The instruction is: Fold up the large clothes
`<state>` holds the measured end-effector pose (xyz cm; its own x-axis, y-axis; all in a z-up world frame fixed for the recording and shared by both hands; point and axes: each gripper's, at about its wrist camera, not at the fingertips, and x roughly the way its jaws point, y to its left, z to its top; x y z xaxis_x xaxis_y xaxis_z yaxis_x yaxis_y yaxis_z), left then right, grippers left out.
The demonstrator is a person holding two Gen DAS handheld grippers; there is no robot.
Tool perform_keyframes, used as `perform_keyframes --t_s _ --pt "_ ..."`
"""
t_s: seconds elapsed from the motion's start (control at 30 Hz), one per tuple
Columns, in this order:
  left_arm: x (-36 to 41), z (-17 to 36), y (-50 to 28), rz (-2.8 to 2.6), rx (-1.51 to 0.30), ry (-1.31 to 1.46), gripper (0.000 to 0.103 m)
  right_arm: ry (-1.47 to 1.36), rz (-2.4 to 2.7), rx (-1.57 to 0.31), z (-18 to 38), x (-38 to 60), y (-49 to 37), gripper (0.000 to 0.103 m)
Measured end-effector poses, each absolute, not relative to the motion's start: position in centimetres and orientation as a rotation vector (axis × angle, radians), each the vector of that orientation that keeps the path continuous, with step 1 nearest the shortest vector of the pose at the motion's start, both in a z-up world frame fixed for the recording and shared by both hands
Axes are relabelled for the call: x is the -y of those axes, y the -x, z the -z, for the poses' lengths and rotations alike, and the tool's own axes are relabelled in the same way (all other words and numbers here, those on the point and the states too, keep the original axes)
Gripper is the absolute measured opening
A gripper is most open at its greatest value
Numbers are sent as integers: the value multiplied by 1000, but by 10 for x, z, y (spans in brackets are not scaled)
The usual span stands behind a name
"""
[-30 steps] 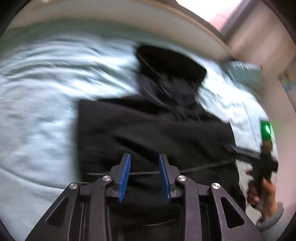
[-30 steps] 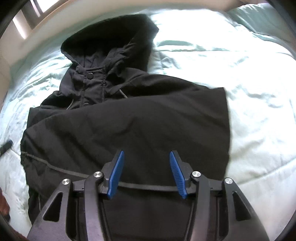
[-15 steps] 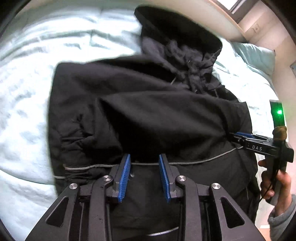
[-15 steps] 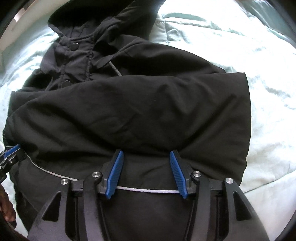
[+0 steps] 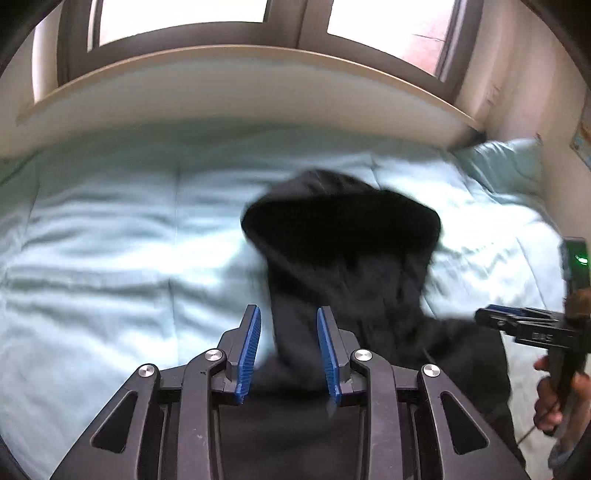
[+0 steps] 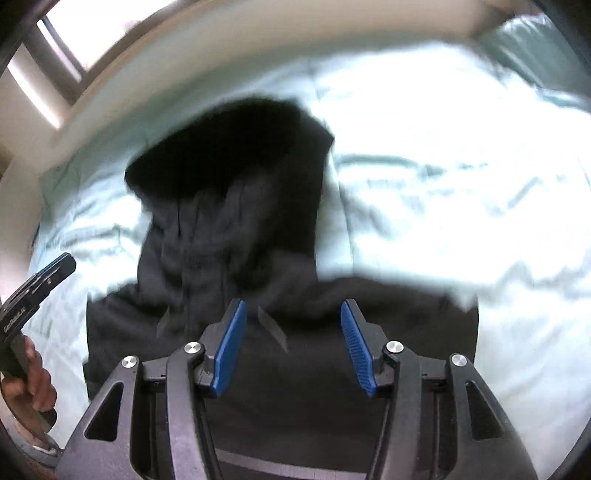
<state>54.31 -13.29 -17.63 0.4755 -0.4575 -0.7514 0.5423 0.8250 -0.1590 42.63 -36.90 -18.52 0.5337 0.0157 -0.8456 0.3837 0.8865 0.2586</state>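
In the left wrist view, the left gripper is seen at 6 o'clock with its blue fingers apart and nothing pinched between them. A black jacket is spread on the pale green bed cover, from the middle down toward 6 o'clock. Its hood is pointed toward 12 o'clock (the cloth is blurred here). The right gripper is seen at 3 o'clock, over the jacket's edge; whether its fingers are apart cannot be told from this side. It is held by a hand at 4 o'clock. A pillow is found at 2 o'clock, and a window at 12 o'clock.

In the right wrist view, the right gripper is seen at 6 o'clock with its blue fingers wide apart over the jacket, with no cloth gripped. The hood is pointed toward 11 o'clock. The left gripper is seen at 9 o'clock, next to the jacket's edge.
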Motion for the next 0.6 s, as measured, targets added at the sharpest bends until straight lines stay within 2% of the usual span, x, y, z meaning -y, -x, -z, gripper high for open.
perform_keyframes --t_s 0.17,0.43,0.47,0.5,0.53,0.6 --pt "154 192 -610 626 -943 7 32 -554 298 -897 183 403 -483 57" --pt "186 244 -662 539 -1035 -6 32 -494 358 -971 215 416 -557 56" --pt "186 249 -671 530 -1062 14 32 -481 360 -985 221 416 -564 52" --pt "185 252 -674 519 -1075 25 24 -462 368 -992 224 417 -568 24" --pt "182 253 -675 498 -1069 25 5 -456 373 -993 227 417 -569 17" --pt "161 245 -670 507 -1043 95 2 -510 338 -935 221 426 -555 13"
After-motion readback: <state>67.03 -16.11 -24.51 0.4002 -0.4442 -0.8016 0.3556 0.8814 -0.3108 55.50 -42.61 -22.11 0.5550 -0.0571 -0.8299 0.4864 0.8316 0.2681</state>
